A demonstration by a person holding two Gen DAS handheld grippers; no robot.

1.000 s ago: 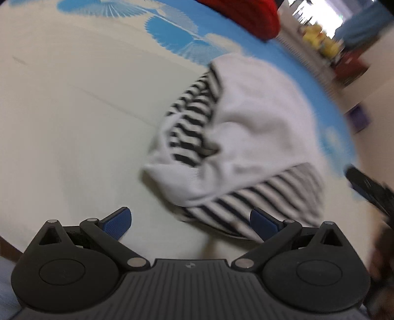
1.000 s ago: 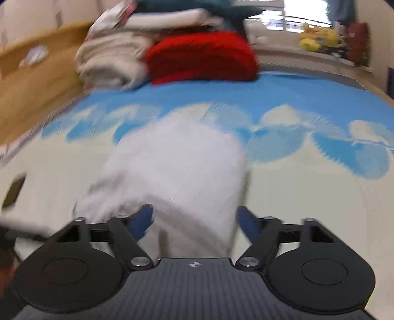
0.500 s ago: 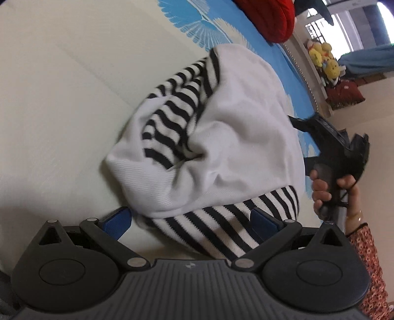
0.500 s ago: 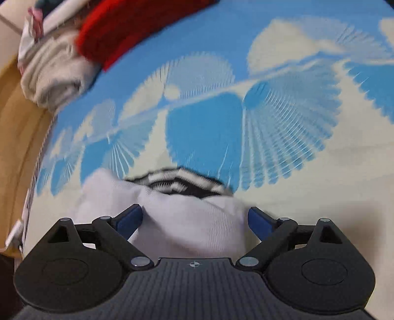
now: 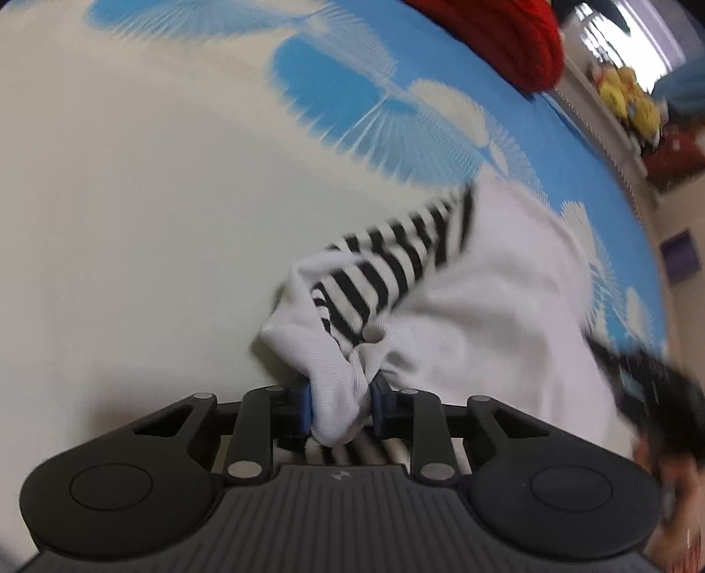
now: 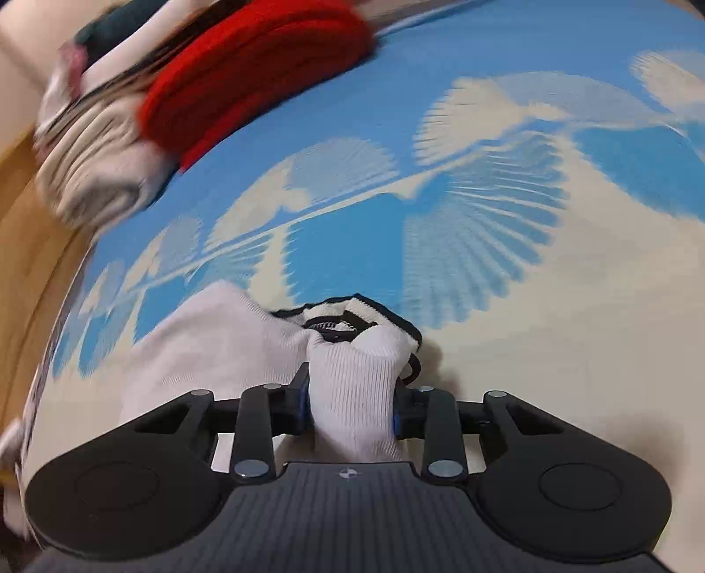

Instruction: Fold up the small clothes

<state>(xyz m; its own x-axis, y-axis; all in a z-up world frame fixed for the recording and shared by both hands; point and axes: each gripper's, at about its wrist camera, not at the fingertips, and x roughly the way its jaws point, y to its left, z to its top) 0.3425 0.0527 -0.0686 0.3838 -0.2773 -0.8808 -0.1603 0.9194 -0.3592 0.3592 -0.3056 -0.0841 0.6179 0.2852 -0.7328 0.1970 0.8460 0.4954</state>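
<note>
1. Blue-and-cream bedspread (image 5: 132, 220) carries the work; a red blanket (image 6: 255, 70) lies far off.
2. Left gripper (image 5: 341, 407) and right gripper (image 6: 350, 407) each pinch the white striped garment (image 5: 484, 308), which sits near, bunched.
3. Judged barely begun: folding remains.

One white knit garment with black-and-white striped parts (image 5: 476, 317) (image 6: 211, 352) lies on one bed sheet printed with blue and cream fan shapes (image 5: 132, 220) (image 6: 551, 330). Two black hand-held grippers are in view: the left hand-held gripper (image 5: 340, 403) and the right hand-held gripper (image 6: 350, 403). One red folded knit (image 6: 255, 75) (image 5: 493, 31) and one pile of pale folded fabrics (image 6: 92, 150) lie beyond
</note>
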